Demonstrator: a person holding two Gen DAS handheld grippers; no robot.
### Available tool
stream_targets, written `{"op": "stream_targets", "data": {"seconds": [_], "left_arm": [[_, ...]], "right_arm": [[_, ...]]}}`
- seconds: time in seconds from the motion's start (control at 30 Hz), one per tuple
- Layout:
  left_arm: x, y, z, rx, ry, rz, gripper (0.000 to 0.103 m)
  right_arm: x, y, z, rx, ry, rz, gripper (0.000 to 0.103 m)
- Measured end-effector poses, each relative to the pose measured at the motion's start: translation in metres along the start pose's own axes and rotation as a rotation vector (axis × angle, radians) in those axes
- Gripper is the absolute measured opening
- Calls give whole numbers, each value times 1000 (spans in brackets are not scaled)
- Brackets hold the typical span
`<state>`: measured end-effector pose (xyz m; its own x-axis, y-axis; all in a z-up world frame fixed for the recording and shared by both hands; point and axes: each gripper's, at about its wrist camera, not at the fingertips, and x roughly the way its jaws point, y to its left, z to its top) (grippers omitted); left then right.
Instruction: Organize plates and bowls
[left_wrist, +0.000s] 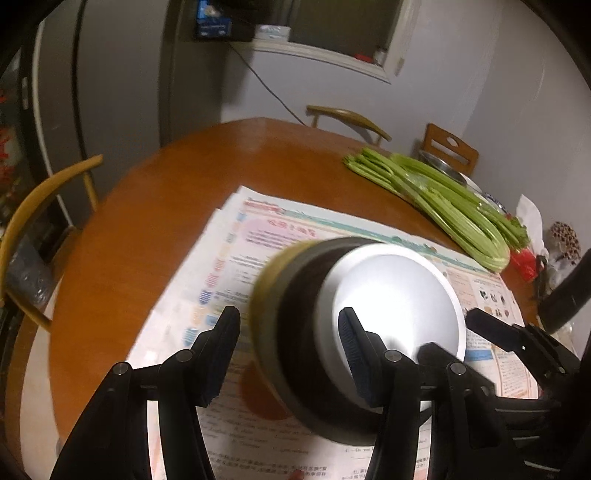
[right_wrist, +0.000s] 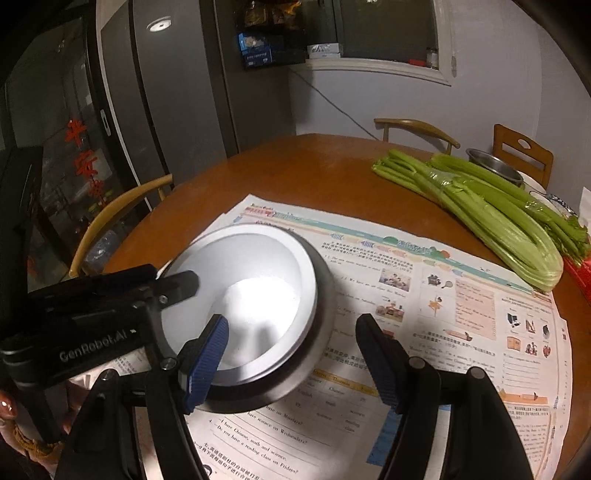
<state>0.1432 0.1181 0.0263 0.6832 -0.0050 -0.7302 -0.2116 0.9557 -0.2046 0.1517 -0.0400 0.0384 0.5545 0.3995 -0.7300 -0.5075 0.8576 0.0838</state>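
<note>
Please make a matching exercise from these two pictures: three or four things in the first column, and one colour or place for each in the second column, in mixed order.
Things:
1. celery
2. bowl
3. printed sheets
4. steel dish

Descriptions:
A. far side of the table, behind the green stalks
B. green, lying on the table's right side
C. white inside, dark outside
D. spread flat on the table, under the bowl

Pairs: 1-B, 2-C, 3-D, 4-A
</note>
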Motion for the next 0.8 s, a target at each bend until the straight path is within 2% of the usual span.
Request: {"op": "stream_targets", "data": {"seconds": [0.2,0.43,0.63,0.8], "left_arm": [[-33,0,-10,7,-61,27,57],[-72,-5,-44,11,-96,58,60],[-96,-14,-79,25,-128,103,60],[-101,-26,-97,27,-115,85,60]], "right_arm": [[-30,3,-4,5,-64,12,72],[-65,10,-29,-15,-122,20,72],[-82,9,-59,14,-107,12,72],[-92,9,-82,45,-99,-8,72]]}}
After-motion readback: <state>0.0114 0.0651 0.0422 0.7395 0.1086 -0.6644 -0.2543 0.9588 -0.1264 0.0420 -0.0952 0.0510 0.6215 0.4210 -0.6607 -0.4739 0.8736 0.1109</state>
